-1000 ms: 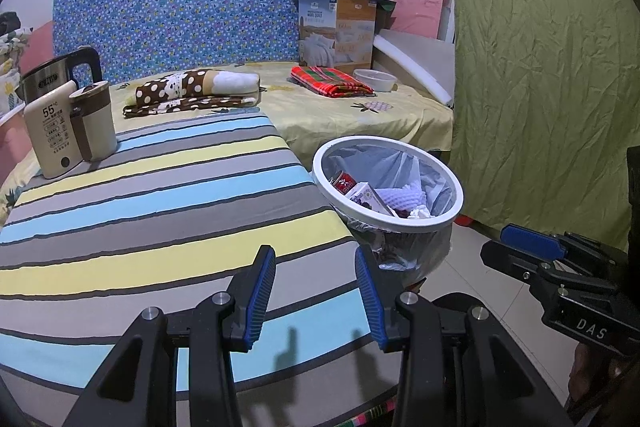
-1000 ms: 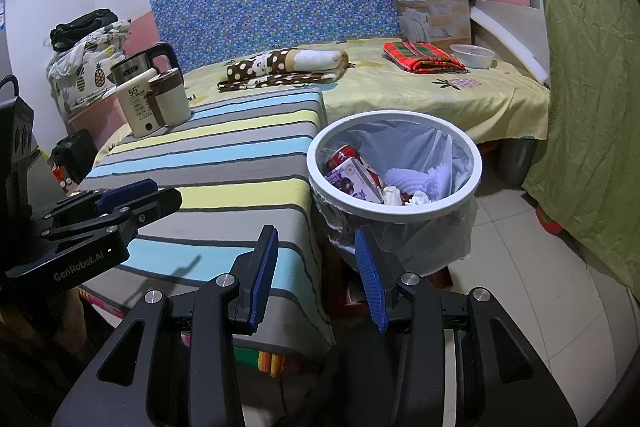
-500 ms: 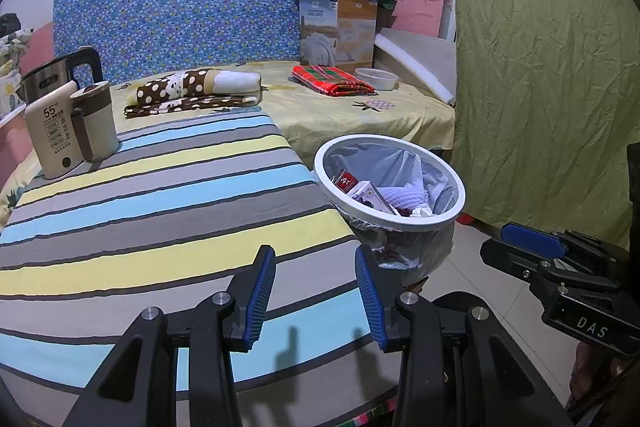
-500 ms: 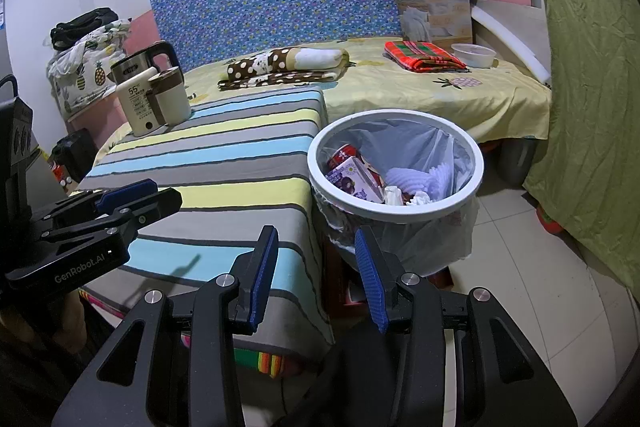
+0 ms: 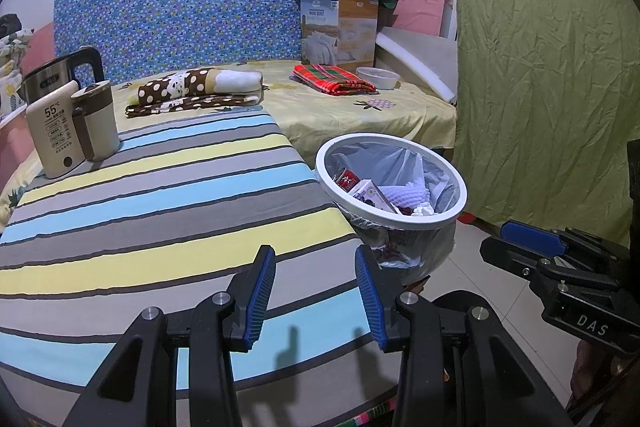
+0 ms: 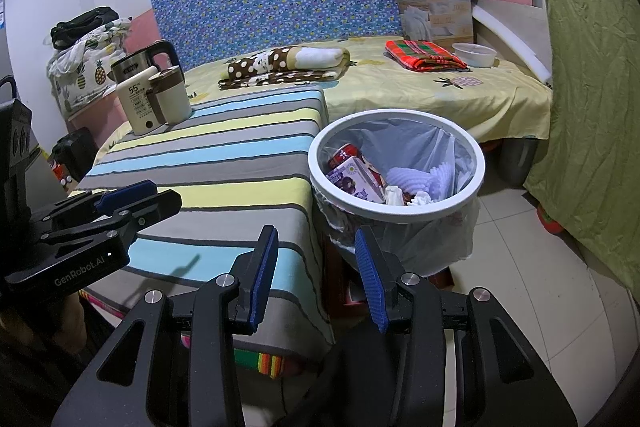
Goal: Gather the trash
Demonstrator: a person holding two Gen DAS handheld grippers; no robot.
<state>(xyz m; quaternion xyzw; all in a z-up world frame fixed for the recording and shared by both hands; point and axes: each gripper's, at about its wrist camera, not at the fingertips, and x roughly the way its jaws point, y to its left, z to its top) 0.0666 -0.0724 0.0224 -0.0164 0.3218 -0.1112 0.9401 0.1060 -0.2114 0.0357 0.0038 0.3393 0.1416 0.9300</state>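
A white-rimmed trash bin [image 5: 452,171] [image 6: 468,147] lined with a clear bag stands on the floor beside the striped table. Inside lie a red can [image 6: 343,154], a purple carton [image 6: 354,179], white foam netting [image 6: 412,179] and crumpled tissue [image 6: 420,199]. My left gripper [image 5: 315,261] is open and empty, hovering over the striped tablecloth [image 5: 160,211] near its front edge. My right gripper [image 6: 316,243] is open and empty, low in front of the bin by the table's corner. Each gripper shows at the edge of the other's view.
A kettle [image 5: 56,77], a white warmer [image 5: 50,131] and a beige cup [image 5: 96,123] stand at the table's far left. Behind is a bed with a dotted blanket [image 5: 196,89], red plaid cloth [image 5: 332,83], bowl [image 5: 378,77] and box [image 5: 340,27]. A green curtain [image 5: 540,47] hangs right.
Both grippers stay open and empty. The views shift only slightly; the bin sits a little further right in the left wrist view.
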